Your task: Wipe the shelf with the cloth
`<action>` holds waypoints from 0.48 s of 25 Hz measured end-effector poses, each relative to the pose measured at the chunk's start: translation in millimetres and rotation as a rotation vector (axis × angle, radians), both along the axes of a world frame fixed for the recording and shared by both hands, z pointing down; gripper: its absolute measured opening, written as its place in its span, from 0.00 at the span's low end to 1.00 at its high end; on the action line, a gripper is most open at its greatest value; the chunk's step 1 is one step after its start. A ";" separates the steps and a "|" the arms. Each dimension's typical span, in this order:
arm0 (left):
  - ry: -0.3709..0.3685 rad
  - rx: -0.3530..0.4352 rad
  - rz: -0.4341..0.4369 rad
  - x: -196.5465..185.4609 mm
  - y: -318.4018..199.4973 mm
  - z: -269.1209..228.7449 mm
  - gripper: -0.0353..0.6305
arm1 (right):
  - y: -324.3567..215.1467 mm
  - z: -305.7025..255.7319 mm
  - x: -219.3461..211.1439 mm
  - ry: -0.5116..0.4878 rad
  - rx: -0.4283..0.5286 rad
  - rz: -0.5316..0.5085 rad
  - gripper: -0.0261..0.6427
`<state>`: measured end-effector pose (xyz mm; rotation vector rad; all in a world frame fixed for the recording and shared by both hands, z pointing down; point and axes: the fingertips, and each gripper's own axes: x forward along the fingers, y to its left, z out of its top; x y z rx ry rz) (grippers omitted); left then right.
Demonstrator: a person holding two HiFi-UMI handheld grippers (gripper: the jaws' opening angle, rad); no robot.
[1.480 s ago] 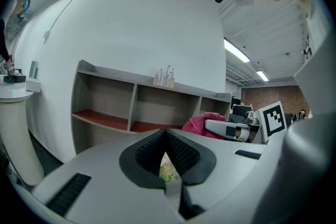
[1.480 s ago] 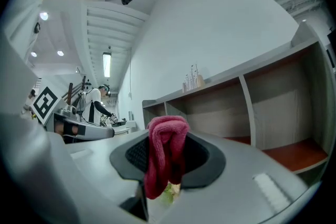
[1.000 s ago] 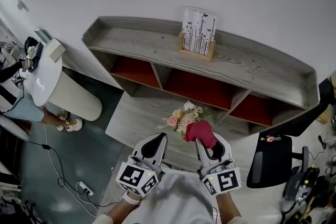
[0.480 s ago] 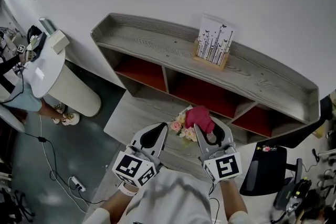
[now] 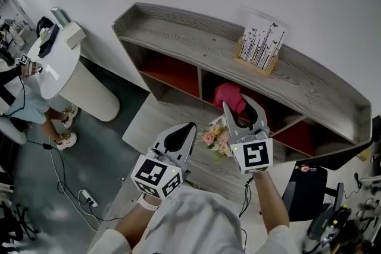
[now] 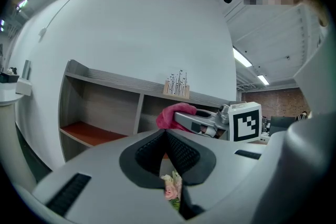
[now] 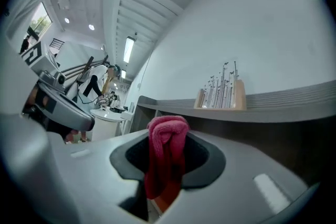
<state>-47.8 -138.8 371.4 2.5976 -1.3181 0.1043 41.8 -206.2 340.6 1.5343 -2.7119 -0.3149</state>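
My right gripper [image 5: 241, 109] clenched on pink cloth [image 5: 230, 94], bunched at its tips | shelf [image 5: 190, 43] top board lies ahead and above, long axis crosswise to the jaws | left gripper [image 5: 181, 140] closed, empty, further back | I judge the right one wipes.

shelf top [image 5: 196, 38]: open at left | card stand [image 5: 262, 44]: blocks right | flowers [image 5: 215, 138]: apparently crowd ledge

An upright card stand [image 5: 262, 44], a flower posy [image 5: 215, 138] and a round white table [image 5: 56, 77] show.
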 end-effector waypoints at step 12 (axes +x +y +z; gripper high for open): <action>-0.007 -0.044 -0.031 -15.7 -1.4 13.9 0.06 | -58.1 -1.0 -44.8 -0.081 0.060 -0.126 0.23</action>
